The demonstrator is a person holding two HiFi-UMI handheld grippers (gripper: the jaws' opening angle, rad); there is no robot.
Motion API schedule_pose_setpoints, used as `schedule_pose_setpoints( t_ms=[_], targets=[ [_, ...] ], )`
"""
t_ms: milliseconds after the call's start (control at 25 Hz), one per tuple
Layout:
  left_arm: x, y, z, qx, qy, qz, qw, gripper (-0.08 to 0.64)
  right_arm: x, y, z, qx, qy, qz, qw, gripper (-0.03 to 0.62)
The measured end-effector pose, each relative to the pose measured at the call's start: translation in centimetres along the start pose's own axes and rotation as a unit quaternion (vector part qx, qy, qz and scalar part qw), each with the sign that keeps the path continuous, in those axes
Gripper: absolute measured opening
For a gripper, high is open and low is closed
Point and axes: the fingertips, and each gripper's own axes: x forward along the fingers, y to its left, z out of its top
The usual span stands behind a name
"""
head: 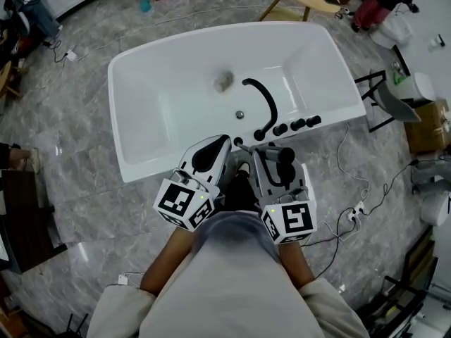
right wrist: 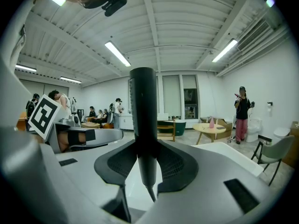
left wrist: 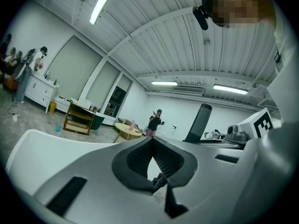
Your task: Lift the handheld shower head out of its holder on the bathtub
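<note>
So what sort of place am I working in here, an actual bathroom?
Probably a big workshop or test hall, not a home bathroom: the freestanding bathtub stands alone on open floor, strip lights hang from a ribbed industrial ceiling, and other people move about the same room.

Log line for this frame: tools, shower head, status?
right tool: shut on shower head, upright | left tool: shut, empty | bathtub: just ahead | lift status: cannot tell
</note>
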Motion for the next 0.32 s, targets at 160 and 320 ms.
schedule_pose_setpoints(
  t_ms=[160,320],
  targets=[
    [0.08,-0.07,-0.12,0.002,-0.002,0.004,1.0000,0.005,-0.04,-0.21,-0.17,0.005,-0.001,-0.001,1.000,0.144],
    [0.24,-0.15,-0.36,0.005,-0.001,0.002,1.0000,0.005,-0.01,-0.44,-0.35,0.007,-0.003,-0.002,1.000,0.144]
  ],
)
